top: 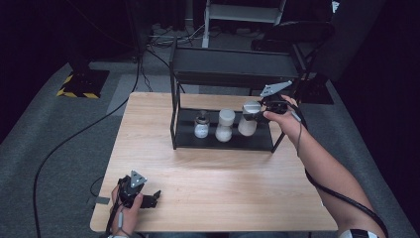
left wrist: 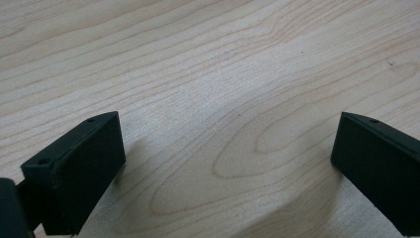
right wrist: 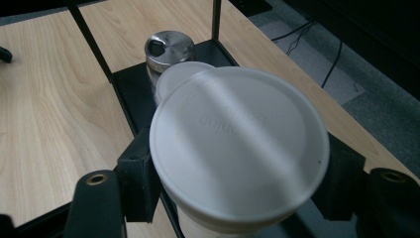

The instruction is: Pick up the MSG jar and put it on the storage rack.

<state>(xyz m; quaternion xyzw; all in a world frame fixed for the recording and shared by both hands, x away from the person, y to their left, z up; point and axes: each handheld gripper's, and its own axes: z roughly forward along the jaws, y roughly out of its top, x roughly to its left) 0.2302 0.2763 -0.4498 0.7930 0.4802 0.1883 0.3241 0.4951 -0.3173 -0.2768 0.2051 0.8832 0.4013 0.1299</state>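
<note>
My right gripper (top: 257, 112) is shut on a white-lidded jar (top: 247, 120) at the right end of the black rack's lower shelf (top: 257, 141). In the right gripper view the jar's round lid (right wrist: 237, 144) sits between the two black pads (right wrist: 136, 181), which press its sides. Whether the jar's base touches the shelf I cannot tell. Left of it stand a second white-lidded jar (top: 224, 125) and a small shaker with a metal cap (top: 201, 125). My left gripper (top: 154, 198) rests near the table's front left corner, open, with bare wood between its jaws (left wrist: 228, 168).
The black two-level rack (top: 233, 67) stands at the back of the wooden table (top: 208, 183), with its upright posts (top: 174, 114) at the shelf corners. A dark chair (top: 297, 34) and cables lie on the floor behind. Each gripper trails a cable.
</note>
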